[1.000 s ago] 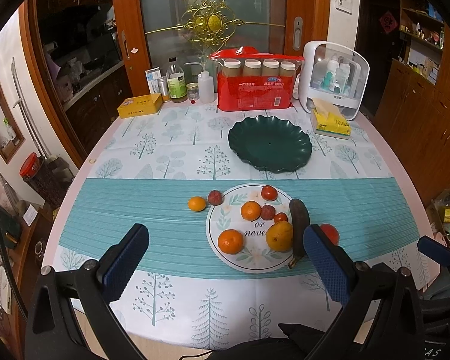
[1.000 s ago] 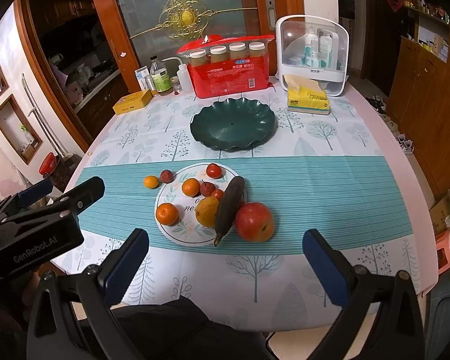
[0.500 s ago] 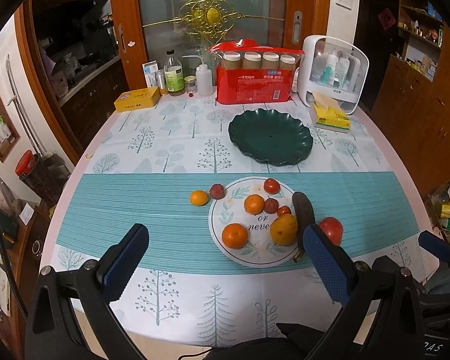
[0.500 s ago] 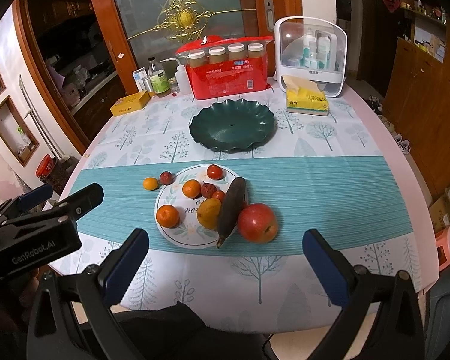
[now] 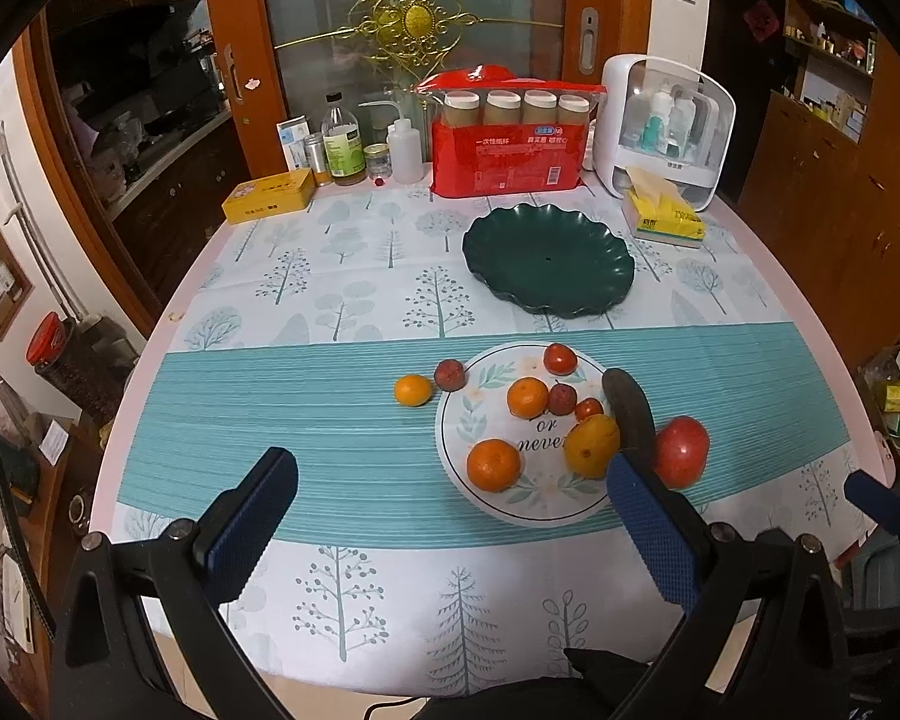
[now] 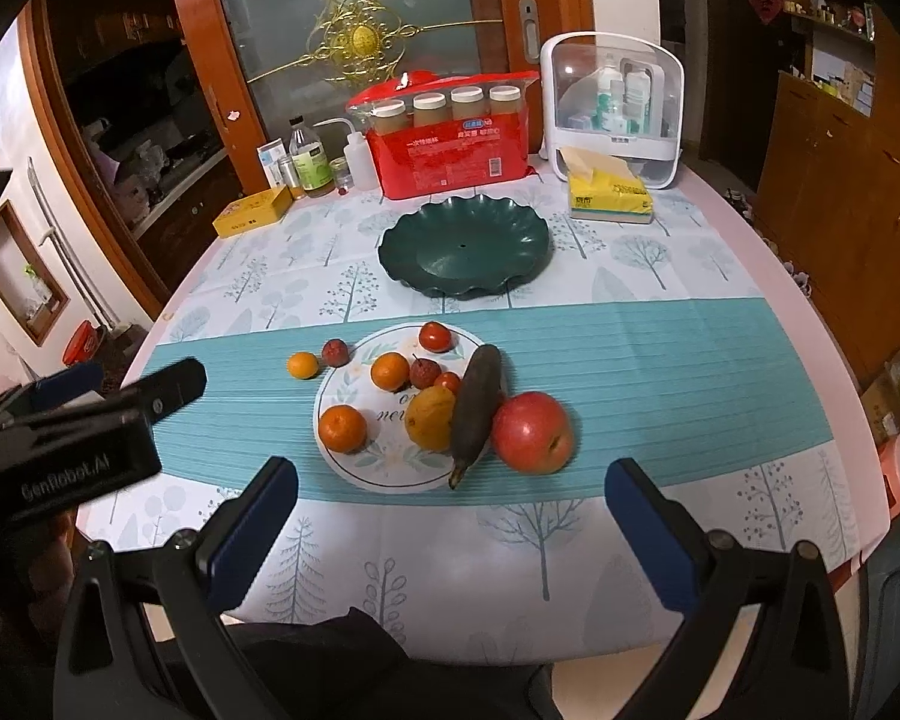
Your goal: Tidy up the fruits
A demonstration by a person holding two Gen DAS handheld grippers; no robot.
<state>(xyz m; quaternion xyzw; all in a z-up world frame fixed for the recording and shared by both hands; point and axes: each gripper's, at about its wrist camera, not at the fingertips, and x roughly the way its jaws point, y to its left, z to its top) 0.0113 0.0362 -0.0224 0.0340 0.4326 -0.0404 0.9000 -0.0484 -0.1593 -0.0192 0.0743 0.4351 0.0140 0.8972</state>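
Observation:
A white patterned plate holds several oranges, small red fruits and a yellow fruit. A dark banana leans on its right rim beside a red apple on the cloth. A small orange and a dark red fruit lie left of the plate. An empty dark green dish sits behind. My left gripper and right gripper are open and empty, above the table's near edge.
At the back stand a red pack of jars, a white organiser, a yellow tissue pack, bottles and a yellow tin. The left gripper's body shows at the left of the right wrist view.
Both grippers have moved slightly forward toward the fruit plate. Nothing on the table has moved.

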